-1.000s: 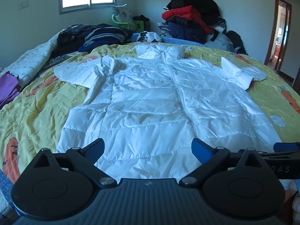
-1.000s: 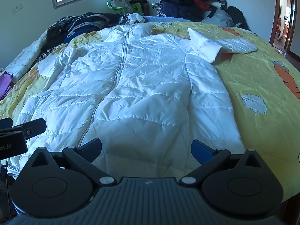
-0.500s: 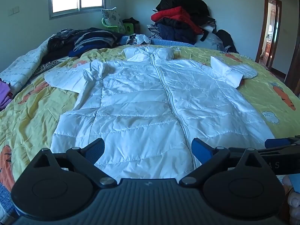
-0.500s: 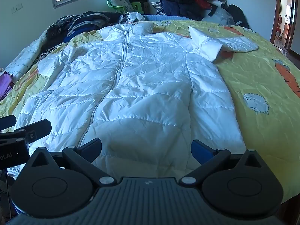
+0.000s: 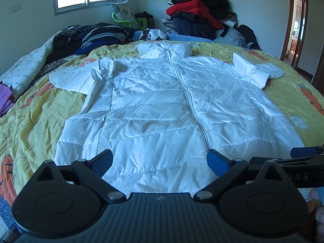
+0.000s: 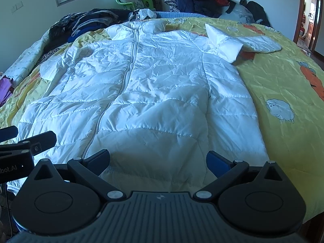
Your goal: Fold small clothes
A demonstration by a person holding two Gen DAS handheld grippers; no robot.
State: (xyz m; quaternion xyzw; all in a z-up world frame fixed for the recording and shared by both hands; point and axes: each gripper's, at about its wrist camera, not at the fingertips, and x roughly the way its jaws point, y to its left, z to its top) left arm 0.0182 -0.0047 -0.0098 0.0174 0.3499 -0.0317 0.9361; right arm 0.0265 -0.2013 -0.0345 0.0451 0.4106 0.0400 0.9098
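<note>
Now | left claw [image 5: 160, 162] apart | right claw [image 6: 158, 161] apart | white jacket [image 5: 162, 105] flat | lettering partly legible: "DAS", "bot.AI"

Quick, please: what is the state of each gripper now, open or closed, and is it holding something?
Left gripper: open, holding nothing, fingers above the hem of the white puffer jacket.
Right gripper: open, holding nothing, also at the hem.

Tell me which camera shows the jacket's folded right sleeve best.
The right wrist view: the sleeve lies in the open on the yellow bedspread, its cuff end bent outward in plain view. The left wrist view shows the same sleeve smaller, squeezed toward the right edge.
</note>
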